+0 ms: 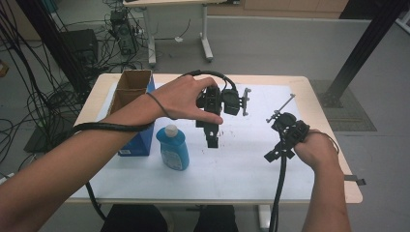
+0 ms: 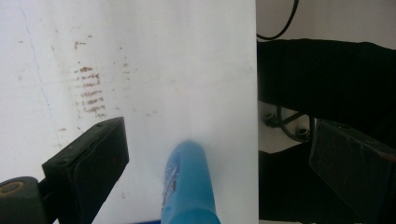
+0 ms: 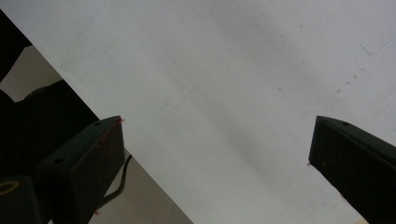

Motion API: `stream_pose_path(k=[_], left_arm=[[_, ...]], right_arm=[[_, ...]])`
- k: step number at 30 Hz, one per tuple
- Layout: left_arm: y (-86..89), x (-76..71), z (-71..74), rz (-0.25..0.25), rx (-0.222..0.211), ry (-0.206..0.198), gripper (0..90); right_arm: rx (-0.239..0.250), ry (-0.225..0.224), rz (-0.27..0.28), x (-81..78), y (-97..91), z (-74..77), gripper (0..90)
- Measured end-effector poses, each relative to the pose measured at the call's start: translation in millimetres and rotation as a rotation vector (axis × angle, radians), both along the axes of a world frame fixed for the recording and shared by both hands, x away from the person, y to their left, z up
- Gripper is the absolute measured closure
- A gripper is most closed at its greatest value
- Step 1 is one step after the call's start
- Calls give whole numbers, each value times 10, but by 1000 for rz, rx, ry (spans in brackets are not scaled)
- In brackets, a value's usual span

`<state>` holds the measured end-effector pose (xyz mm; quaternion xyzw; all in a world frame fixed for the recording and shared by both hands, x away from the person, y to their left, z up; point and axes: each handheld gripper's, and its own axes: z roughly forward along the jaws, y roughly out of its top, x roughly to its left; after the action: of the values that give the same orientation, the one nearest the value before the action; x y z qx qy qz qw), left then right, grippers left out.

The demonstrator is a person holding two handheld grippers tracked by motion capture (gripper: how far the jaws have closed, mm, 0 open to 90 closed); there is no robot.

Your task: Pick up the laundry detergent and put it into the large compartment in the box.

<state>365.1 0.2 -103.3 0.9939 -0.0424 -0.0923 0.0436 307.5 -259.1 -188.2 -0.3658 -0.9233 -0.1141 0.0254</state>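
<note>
The pale wooden desk [image 1: 329, 145], covered over most of its top by a white paper sheet [image 1: 232, 164], carries two things near its left edge: a blue cardboard box with open brown flaps [image 1: 131, 92] toward the far left corner, and, just to the right of the box's near end, a translucent blue plastic bottle with a white cap [image 1: 173, 147]. The bottle stands upright, so its long axis is vertical, cap uppermost.

Your left gripper [image 1: 212, 137] hangs over the middle of the desk, to the right of the bottle and a little farther from you, jaws pointing down toward the sheet. In the left gripper view the jaws stand wide apart and hold nothing; the bottle [image 2: 189, 186] rises from the bottom edge between them, nearer the left-hand jaw, with no contact visible. The jaw opening looks ample for the bottle's body.

Your right gripper [image 1: 276, 153] sits near the right edge of the desk, well apart from the bottle. In the right gripper view its jaws are likewise wide and empty, with bare sheet [image 3: 224, 93] beyond them.

Of the two, the left gripper is clearly the nearer. The coming move therefore probably turns on bringing it leftward and toward you, so that the jaws straddle the upright body below the cap.
</note>
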Motion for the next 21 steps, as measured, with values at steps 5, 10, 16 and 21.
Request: stream_pose_path(k=[5, 10, 16, 21], left_arm=[[4, -5, -1, -3, -2, 1, 51], [-4, 3, -22, -7, 2, 0, 51], [14, 9, 21, -16, -4, -2, 52], [79, 9, 100, -49, -17, 0, 55]], right_arm=[[6, 0, -2, -1, -17, -13, 37], [12, -3, -3, -7, -26, -23, 38], [7, 8, -7, -5, -37, -51, 39], [7, 2, -12, -15, -63, -41, 37]])
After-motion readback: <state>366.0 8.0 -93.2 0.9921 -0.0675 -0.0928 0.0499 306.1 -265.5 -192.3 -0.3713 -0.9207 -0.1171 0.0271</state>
